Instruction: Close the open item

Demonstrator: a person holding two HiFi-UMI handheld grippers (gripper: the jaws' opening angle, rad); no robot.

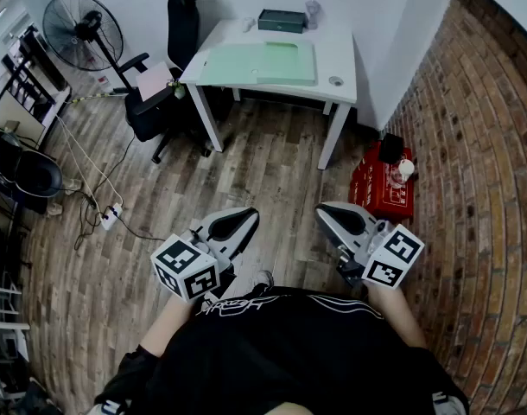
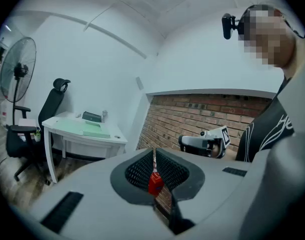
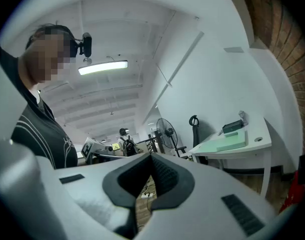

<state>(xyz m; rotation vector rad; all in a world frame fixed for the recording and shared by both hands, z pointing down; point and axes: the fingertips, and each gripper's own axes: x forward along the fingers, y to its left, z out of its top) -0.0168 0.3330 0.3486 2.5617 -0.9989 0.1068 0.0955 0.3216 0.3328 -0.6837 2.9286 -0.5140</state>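
Observation:
A white table (image 1: 337, 54) stands far ahead across the wooden floor. On it lie a pale green mat (image 1: 259, 63) and a dark green box (image 1: 281, 20) at the back edge; whether the box is open I cannot tell. Both grippers hang close to the person's body, well short of the table. My left gripper (image 1: 249, 217) is shut with nothing held, its jaws meeting in the left gripper view (image 2: 153, 153). My right gripper (image 1: 326, 211) is also shut and empty (image 3: 151, 156). The table (image 2: 87, 134) and the right gripper's body (image 2: 205, 143) show in the left gripper view.
A black office chair (image 1: 173, 50) stands left of the table, a floor fan (image 1: 82, 28) further left. A red crate (image 1: 384, 184) sits by the brick wall (image 1: 479, 145) at right. A power strip (image 1: 108, 217) with cables lies on the floor at left.

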